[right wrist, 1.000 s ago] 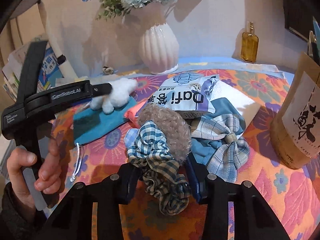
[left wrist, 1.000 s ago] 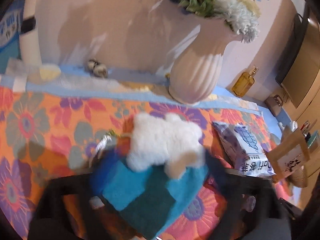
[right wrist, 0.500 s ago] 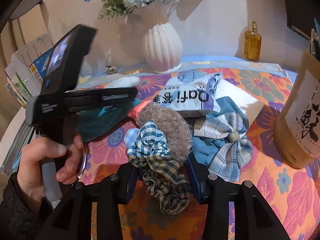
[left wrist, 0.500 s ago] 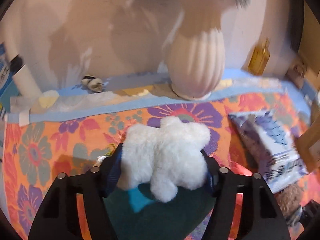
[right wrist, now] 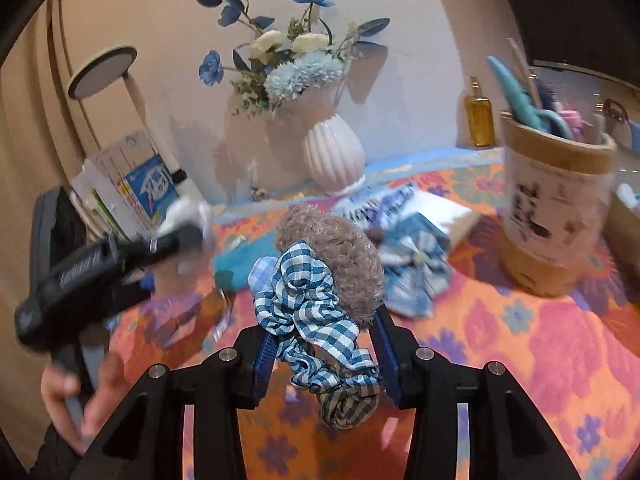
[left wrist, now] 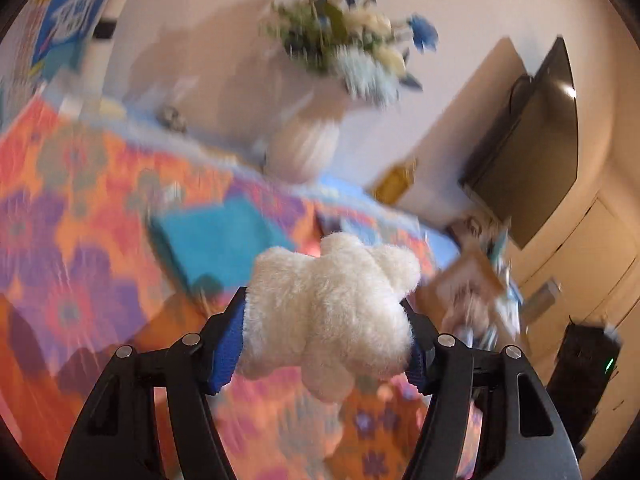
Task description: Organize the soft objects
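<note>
Scrunchies (right wrist: 316,308), three bunched together (blue gingham, fuzzy brown, tan plaid), are sitting clamped between the right gripper's (right wrist: 324,344) jaws, lifted above the floral tablecloth (right wrist: 520,344). One white plush toy (left wrist: 332,316) is being squeezed in the left gripper (left wrist: 324,340), raised over one teal cloth (left wrist: 224,240) that is lying flat. Behind them one ribbed white vase (right wrist: 334,152) is holding flowers; one amber bottle (right wrist: 479,120) is standing by the wall. One plaid bow (right wrist: 416,268) is lying beside one printed packet (right wrist: 384,200), near one brown utensil holder (right wrist: 552,216).
</note>
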